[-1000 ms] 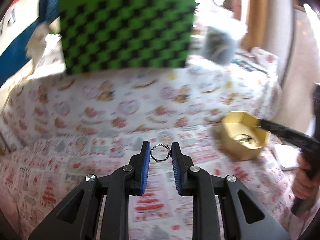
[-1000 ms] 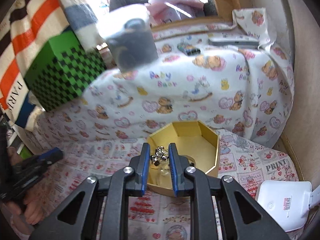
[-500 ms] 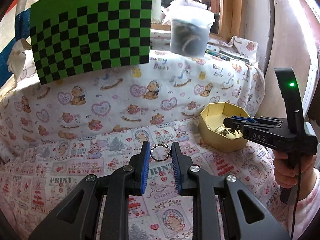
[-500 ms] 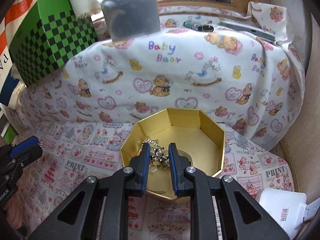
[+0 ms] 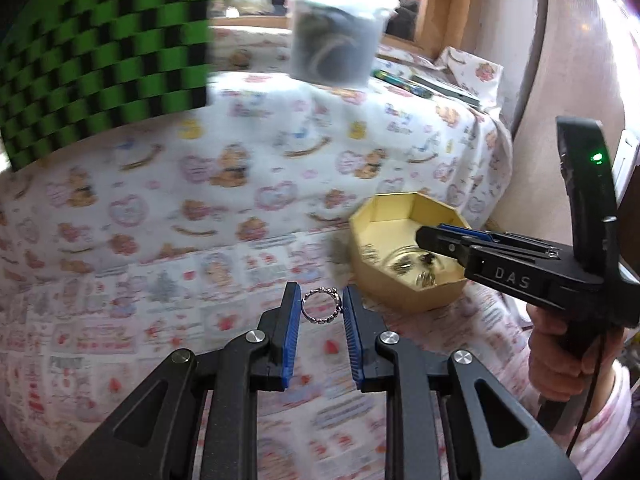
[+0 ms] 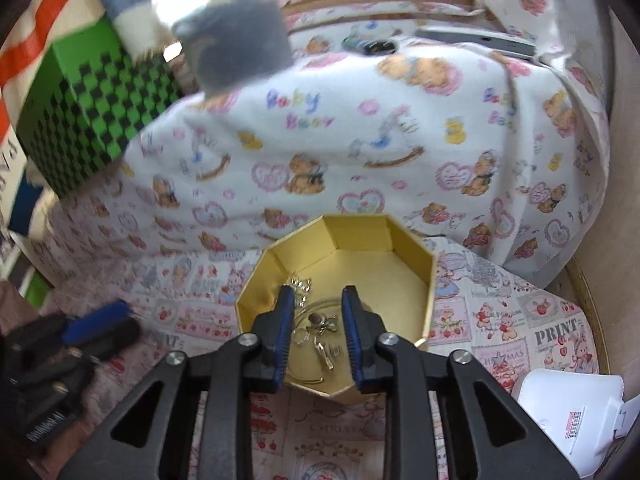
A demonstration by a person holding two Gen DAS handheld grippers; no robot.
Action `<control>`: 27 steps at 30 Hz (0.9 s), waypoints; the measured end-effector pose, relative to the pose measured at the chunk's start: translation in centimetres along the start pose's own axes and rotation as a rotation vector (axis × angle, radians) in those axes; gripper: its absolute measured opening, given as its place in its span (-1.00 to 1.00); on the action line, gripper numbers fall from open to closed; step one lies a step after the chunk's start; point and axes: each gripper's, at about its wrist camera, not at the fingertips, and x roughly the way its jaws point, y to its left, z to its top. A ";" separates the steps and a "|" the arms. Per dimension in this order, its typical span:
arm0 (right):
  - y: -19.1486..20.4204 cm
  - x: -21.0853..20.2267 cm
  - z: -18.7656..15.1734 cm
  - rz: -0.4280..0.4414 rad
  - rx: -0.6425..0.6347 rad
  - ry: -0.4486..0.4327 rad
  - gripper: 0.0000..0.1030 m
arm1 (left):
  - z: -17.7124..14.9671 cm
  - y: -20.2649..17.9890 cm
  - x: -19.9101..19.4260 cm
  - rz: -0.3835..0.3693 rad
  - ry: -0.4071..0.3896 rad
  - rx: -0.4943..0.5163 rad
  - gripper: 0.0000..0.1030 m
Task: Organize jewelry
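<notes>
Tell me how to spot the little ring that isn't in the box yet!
Find the gold eight-sided box on the teddy-bear cloth. To its left in the left wrist view, the left gripper pinches a small silver ring between its blue pads, up off the cloth. Its rim is beaded, and it is the only jewelry outside the box, while the rest lies tangled inside.

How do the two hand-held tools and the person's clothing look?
Both the left tool and the right tool are black with ribbed blue pads and silver pivot screws. The right one bears "DAS" lettering, a green light and a thin black cable. The sleeve is pink-patterned.
</notes>
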 end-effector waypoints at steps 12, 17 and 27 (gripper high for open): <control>-4.8 -3.5 0.6 -0.007 0.229 -0.113 -0.47 | 3.0 -5.5 4.9 -0.029 0.096 0.038 -0.60; -5.6 -3.8 0.1 -0.011 0.259 -0.120 -0.45 | 3.3 -6.4 6.9 -0.003 0.125 0.059 -0.60; -4.7 -3.2 0.2 -0.025 0.241 -0.113 -0.33 | 3.3 -6.2 7.7 0.013 0.119 0.076 -0.56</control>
